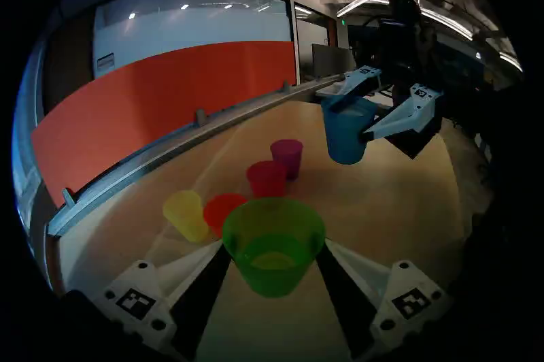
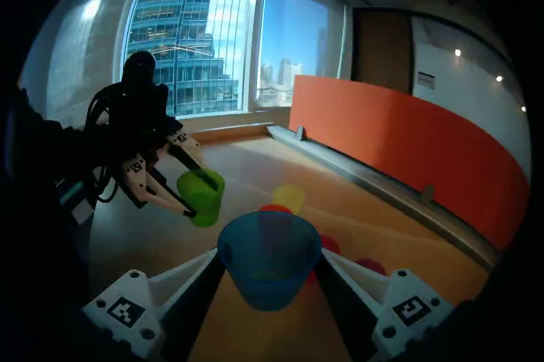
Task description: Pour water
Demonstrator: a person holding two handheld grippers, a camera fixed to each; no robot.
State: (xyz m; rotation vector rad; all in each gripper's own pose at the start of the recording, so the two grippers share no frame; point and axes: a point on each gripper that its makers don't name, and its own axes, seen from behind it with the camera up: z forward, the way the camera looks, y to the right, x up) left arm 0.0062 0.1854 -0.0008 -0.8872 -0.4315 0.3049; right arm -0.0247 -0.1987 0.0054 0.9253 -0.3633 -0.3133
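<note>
Nearest to the lens in the left gripper view is the green cup [image 1: 273,246], standing upright between the two fingers of the left gripper [image 1: 273,256]. Both fingers press on its sides, so the tongs are clenched on it. At its bottom I see a paler patch, but I cannot tell if this is water.

Behind it, from 11 to 12 o'clock, four small cups stand close together on the wooden table [image 1: 401,205]: a yellow cup [image 1: 185,214], an orange cup [image 1: 223,209] just beside it, then a red cup [image 1: 266,178] and a purple cup [image 1: 287,156] farther back. At about 1 o'clock, well apart from them, the right gripper [image 1: 348,120] holds the blue cup [image 1: 345,137] up over the table.

In the right gripper view the blue cup sits close and upright, gripped on both sides by that gripper's fingers. At 10 o'clock the other gripper carries the green cup. An orange wall [image 2: 408,137] runs along the table at 2 o'clock, and a large window [image 2: 197,49] is at 11 o'clock.
</note>
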